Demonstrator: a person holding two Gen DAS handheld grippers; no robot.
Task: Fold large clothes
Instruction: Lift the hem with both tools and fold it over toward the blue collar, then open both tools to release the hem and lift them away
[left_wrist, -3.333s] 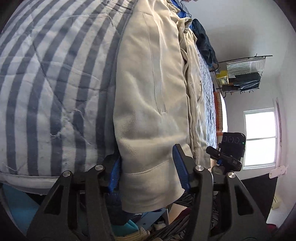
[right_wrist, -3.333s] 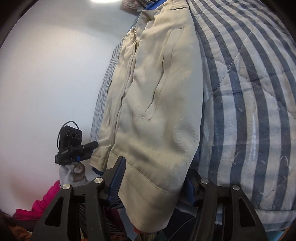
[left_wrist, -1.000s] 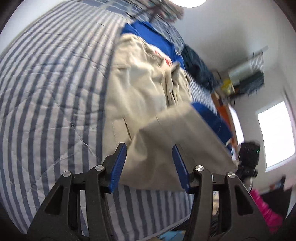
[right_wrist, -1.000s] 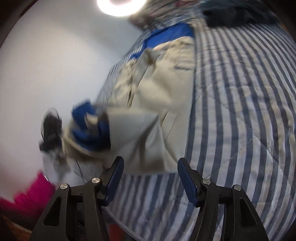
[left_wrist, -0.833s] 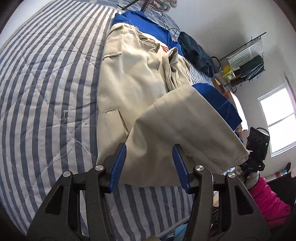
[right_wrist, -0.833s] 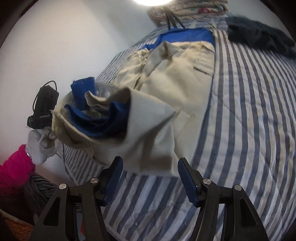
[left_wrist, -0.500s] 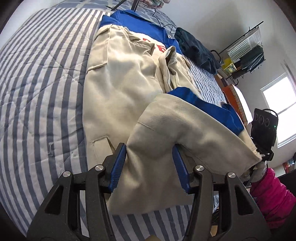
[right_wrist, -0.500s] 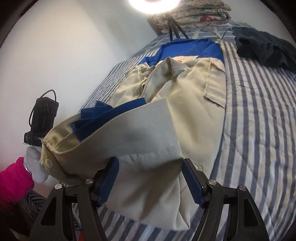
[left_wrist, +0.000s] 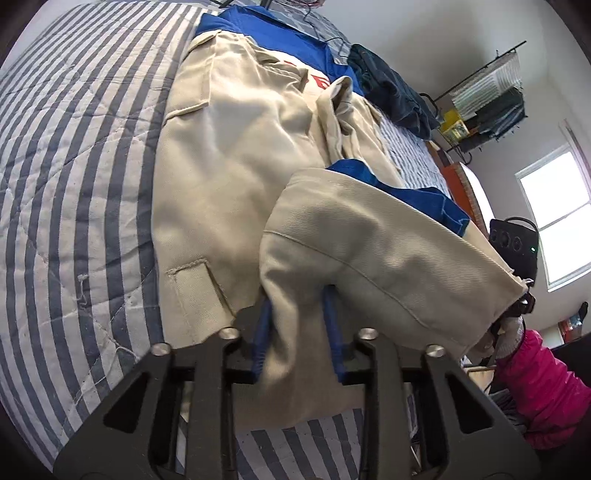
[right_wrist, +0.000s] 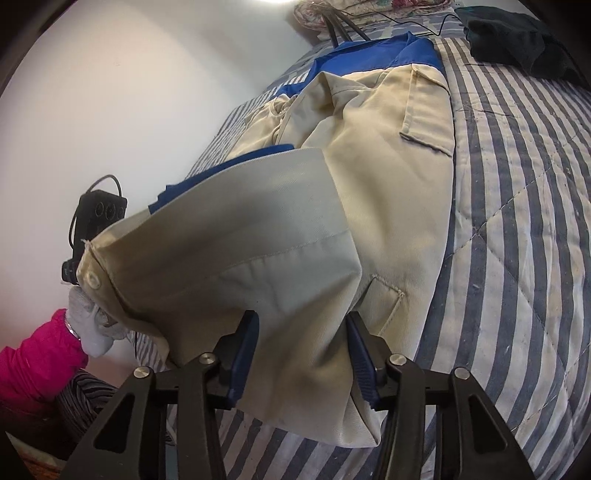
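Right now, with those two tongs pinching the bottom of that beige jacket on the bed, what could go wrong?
The left tongs and right tongs are closing on bunched cloth of the beige jacket; a shallow bite might slip. The lifted hem sags unevenly, so the fold could land crooked. The blue lining already pokes out and may wrinkle inside. The hem also hangs near the striped quilt's edge and could slide off.

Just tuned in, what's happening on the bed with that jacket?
A person is folding a beige jacket with blue lining on a striped quilt. The left gripper and right gripper are both closing on its bottom hem, cloth between the fingers, with that end lifted over the jacket's body. A dark garment lies farther up the bed.
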